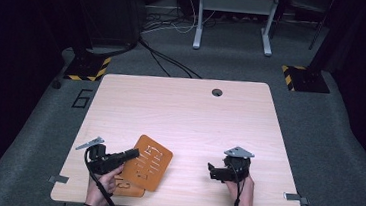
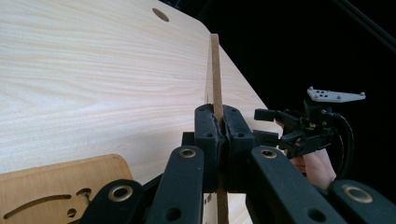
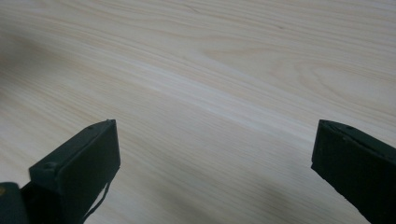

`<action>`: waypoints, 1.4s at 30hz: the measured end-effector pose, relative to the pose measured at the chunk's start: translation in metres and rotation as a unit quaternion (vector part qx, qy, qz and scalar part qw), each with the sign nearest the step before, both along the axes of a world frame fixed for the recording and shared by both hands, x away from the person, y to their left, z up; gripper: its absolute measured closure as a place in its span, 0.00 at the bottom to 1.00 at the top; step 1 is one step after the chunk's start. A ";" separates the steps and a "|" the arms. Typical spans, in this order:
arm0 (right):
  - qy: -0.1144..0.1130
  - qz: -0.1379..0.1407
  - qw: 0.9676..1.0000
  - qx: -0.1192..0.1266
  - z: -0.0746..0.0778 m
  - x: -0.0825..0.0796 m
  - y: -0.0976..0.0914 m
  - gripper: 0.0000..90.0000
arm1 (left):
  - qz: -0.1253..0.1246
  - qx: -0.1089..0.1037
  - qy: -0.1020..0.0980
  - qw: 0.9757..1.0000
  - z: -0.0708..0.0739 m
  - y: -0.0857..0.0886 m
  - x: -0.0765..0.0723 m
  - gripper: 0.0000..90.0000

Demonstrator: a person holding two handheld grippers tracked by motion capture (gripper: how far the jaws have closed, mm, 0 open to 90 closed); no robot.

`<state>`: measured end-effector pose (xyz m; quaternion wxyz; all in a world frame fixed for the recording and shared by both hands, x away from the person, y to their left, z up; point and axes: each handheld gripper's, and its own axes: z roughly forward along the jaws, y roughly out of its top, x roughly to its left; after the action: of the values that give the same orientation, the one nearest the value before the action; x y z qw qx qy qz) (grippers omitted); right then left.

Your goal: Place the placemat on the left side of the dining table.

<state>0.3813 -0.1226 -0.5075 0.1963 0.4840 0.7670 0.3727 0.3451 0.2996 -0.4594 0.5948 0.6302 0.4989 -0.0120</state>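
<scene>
A thin orange-brown wooden board (image 1: 153, 163) with slots cut through it is tilted over the table's front left. My left gripper (image 1: 134, 154) is shut on its left edge. In the left gripper view the board (image 2: 215, 70) stands edge-on, clamped between the two pads of the left gripper (image 2: 219, 119). A second wooden board (image 1: 128, 188) lies flat under it near the front edge, and its rounded corner (image 2: 46, 186) shows low in the left gripper view. My right gripper (image 1: 211, 169) rests at the front right, jaws open and pointing left. Between the right gripper's (image 3: 215, 154) wide-apart jaws is only bare tabletop.
The light wooden table (image 1: 185, 113) has a cable hole (image 1: 217, 92) near its far edge. Small metal brackets (image 1: 58, 178) (image 1: 295, 197) stick out at both front corners. Beyond it, on grey carpet, are striped stand bases (image 1: 87, 67) (image 1: 303, 78), cables and a desk frame (image 1: 233, 17).
</scene>
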 end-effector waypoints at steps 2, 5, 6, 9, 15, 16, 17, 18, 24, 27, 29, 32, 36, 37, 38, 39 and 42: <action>-0.001 -0.013 1.000 -0.005 -0.002 0.000 -0.010 0.00 | 0.003 -0.002 -0.003 1.000 0.002 0.001 0.000 0.96; 0.002 -0.028 1.000 -0.011 -0.006 0.002 -0.025 0.00 | 0.004 0.002 -0.006 1.000 0.004 0.002 0.001 0.96; 0.003 -0.043 0.999 -0.015 -0.009 0.002 -0.034 0.00 | 0.004 0.001 -0.009 1.000 0.005 0.003 0.001 0.96; 0.001 -0.055 0.998 -0.019 -0.011 0.002 -0.044 0.00 | 0.010 -0.002 -0.007 1.000 0.006 0.005 0.001 0.96; 0.019 -0.079 0.996 -0.040 -0.021 0.009 -0.065 0.00 | 0.020 -0.001 -0.012 1.000 0.009 0.006 0.003 0.96; 0.019 -0.079 0.996 -0.040 -0.021 0.009 -0.065 0.00 | 0.018 0.002 -0.013 1.000 0.010 0.007 0.004 0.96; 0.017 -0.079 0.996 -0.042 -0.022 0.010 -0.066 0.00 | 0.020 0.004 -0.015 1.000 0.011 0.006 0.004 0.96; 0.020 -0.080 0.996 -0.041 -0.022 0.010 -0.066 0.00 | 0.019 0.007 -0.016 1.000 0.012 0.007 0.005 0.96; 0.020 -0.081 0.996 -0.041 -0.022 0.010 -0.066 0.00 | 0.022 0.011 -0.019 0.999 0.018 0.007 0.008 0.96; 0.020 -0.081 0.996 -0.041 -0.022 0.010 -0.066 0.00 | 0.027 0.013 -0.022 0.999 0.019 0.008 0.011 0.96; 0.019 -0.081 0.996 -0.041 -0.022 0.010 -0.066 0.00 | 0.031 0.010 -0.024 0.999 0.020 0.009 0.012 0.96; 0.020 -0.082 0.996 -0.040 -0.022 0.010 -0.066 0.00 | 0.036 0.015 -0.028 0.999 0.022 0.011 0.015 0.96; 0.020 -0.083 0.996 -0.039 -0.022 0.010 -0.065 0.00 | 0.041 0.017 -0.030 0.999 0.025 0.013 0.018 0.96; 0.020 -0.083 0.996 -0.039 -0.022 0.010 -0.065 0.00 | 0.041 0.018 -0.028 0.999 0.027 0.013 0.018 0.96; 0.020 -0.083 0.996 -0.039 -0.022 0.010 -0.065 0.00 | 0.045 0.020 -0.032 0.998 0.028 0.014 0.020 0.96; 0.020 -0.083 0.996 -0.039 -0.022 0.010 -0.065 0.00 | 0.045 0.020 -0.032 0.998 0.028 0.014 0.020 0.96; 0.020 -0.083 0.996 -0.039 -0.022 0.010 -0.065 0.00 | 0.048 0.020 -0.031 0.998 0.029 0.014 0.021 0.96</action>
<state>0.3916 -0.1881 -0.5296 0.2298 0.5452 0.7421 0.3150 0.3665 0.3140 -0.4299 0.5968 0.6176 0.5101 0.0463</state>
